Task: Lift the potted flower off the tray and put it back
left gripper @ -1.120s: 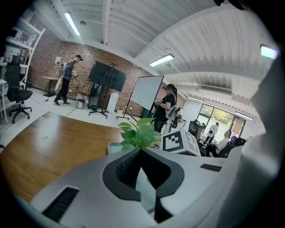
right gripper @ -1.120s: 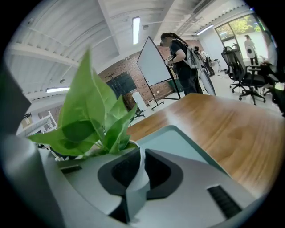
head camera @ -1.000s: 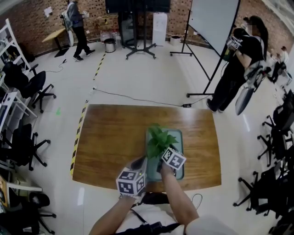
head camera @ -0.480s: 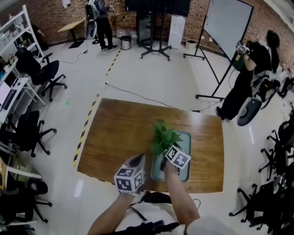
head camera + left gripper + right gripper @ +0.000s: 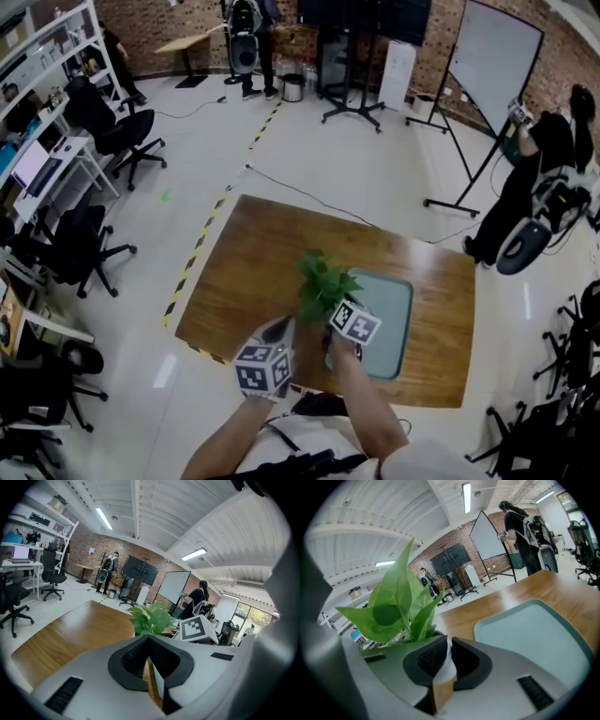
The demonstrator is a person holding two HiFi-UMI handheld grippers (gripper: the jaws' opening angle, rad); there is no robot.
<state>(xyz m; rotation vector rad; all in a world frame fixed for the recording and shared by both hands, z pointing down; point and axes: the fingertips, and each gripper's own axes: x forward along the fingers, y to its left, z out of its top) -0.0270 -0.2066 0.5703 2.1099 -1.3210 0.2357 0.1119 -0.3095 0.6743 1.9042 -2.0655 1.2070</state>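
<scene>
Your right gripper (image 5: pixel 449 645) is pinched narrow on the white rim of the potted flower (image 5: pixel 323 284), and your left gripper (image 5: pixel 149 639) clamps that rim from the other side. The plant is between the two, off the pale green tray (image 5: pixel 398 305) and over the bare wood of the table (image 5: pixel 248 267) just beside the tray's left edge.

White top (image 5: pixel 281 439) under a dark strap (image 5: pixel 305 463), lower centre — grey, black-padded left gripper (image 5: pixel 149 639) and right gripper (image 5: pixel 449 645), each bearing a black-and-white marker cube.
</scene>
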